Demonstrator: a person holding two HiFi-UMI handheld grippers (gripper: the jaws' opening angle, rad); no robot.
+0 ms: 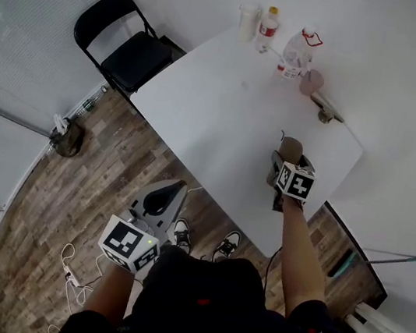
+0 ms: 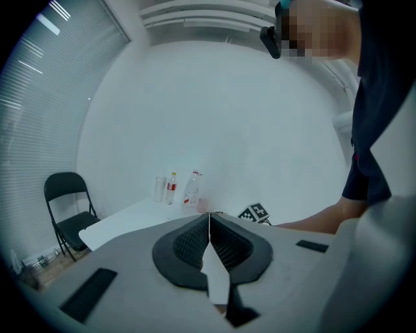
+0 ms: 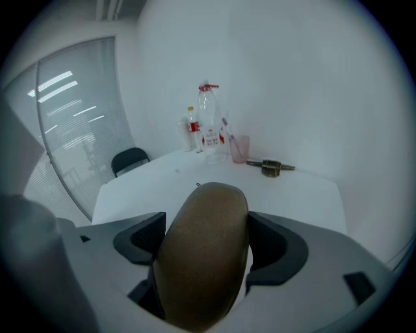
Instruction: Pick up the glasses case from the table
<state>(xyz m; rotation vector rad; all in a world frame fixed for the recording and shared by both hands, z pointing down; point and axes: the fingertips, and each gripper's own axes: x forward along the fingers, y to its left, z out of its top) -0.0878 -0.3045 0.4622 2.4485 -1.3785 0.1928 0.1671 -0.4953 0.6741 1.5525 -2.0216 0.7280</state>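
Note:
A brown oval glasses case fills the space between the jaws of my right gripper, which is shut on it. From the head view the case sticks out ahead of the right gripper, over the near right part of the white table; whether it touches the tabletop I cannot tell. My left gripper hangs off the table's near edge, over the wood floor. Its jaws are pressed together with nothing between them.
At the table's far end stand two plastic bottles, a clear cup and a pink cup, with a small brass-coloured object beside them. A black folding chair stands at the table's left. Walls close in behind.

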